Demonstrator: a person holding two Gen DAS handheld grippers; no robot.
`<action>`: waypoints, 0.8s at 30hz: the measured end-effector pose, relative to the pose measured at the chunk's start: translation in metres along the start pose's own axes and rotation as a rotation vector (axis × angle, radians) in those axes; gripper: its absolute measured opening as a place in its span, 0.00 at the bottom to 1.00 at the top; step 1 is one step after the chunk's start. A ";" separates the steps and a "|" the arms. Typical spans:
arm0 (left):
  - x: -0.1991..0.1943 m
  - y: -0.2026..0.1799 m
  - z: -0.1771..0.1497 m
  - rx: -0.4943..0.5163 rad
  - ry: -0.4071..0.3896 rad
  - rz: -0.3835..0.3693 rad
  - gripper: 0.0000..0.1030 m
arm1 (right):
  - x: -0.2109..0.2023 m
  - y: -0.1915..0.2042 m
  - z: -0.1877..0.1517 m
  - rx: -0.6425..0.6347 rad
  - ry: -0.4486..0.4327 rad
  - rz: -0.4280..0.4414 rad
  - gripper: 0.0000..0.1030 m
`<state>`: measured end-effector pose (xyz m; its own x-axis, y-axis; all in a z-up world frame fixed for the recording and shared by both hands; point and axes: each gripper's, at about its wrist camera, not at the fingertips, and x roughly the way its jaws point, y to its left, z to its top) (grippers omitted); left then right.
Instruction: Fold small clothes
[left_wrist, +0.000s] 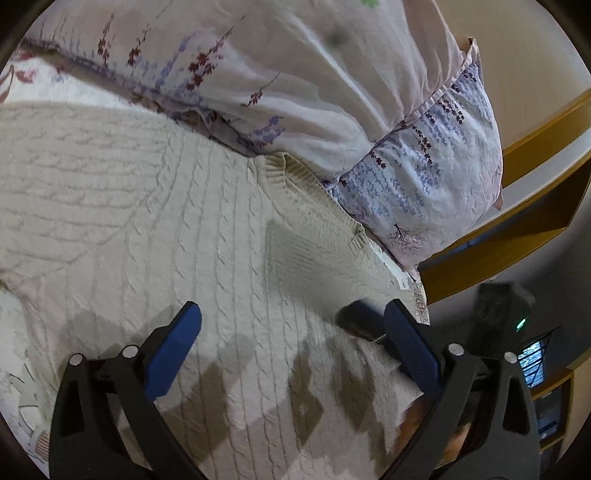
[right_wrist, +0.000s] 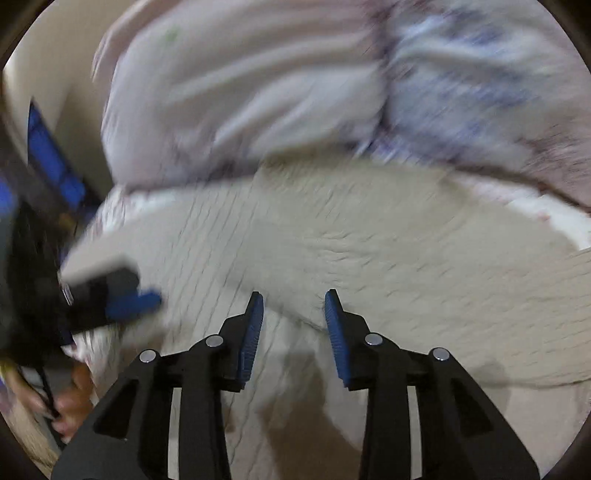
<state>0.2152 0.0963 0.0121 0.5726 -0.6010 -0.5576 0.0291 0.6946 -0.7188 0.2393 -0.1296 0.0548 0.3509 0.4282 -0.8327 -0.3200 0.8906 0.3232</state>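
Sweater (left_wrist: 166, 221) before pillows (left_wrist: 332, 92)

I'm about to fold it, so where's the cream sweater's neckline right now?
In the left wrist view, the ribbed neckline sits right of centre at the sweater's far edge, tucked against the floral pillow.

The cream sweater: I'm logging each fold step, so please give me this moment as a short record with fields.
garment: cream cable-knit sweater, spread flat on the bed
neckline: ribbed collar, lying next to the floral pillow
left gripper: fingers wide apart above the knit, nothing between them
right gripper: fingers parted over the sweater, nothing gripped; view blurred
fold state: one sleeve seems laid across the body; otherwise unclear
background: wooden bed frame
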 end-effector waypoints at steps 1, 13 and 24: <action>0.001 0.000 0.000 -0.005 0.008 -0.008 0.94 | 0.003 0.002 -0.004 -0.004 0.013 0.006 0.41; 0.046 -0.011 0.000 -0.096 0.152 -0.049 0.55 | -0.077 -0.145 -0.061 0.649 -0.127 0.117 0.51; 0.077 -0.017 0.019 -0.072 0.136 0.028 0.07 | -0.106 -0.220 -0.090 0.914 -0.305 -0.001 0.39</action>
<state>0.2745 0.0457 -0.0101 0.4559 -0.6331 -0.6255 -0.0468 0.6848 -0.7272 0.1933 -0.3843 0.0315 0.6056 0.3340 -0.7223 0.4446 0.6108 0.6552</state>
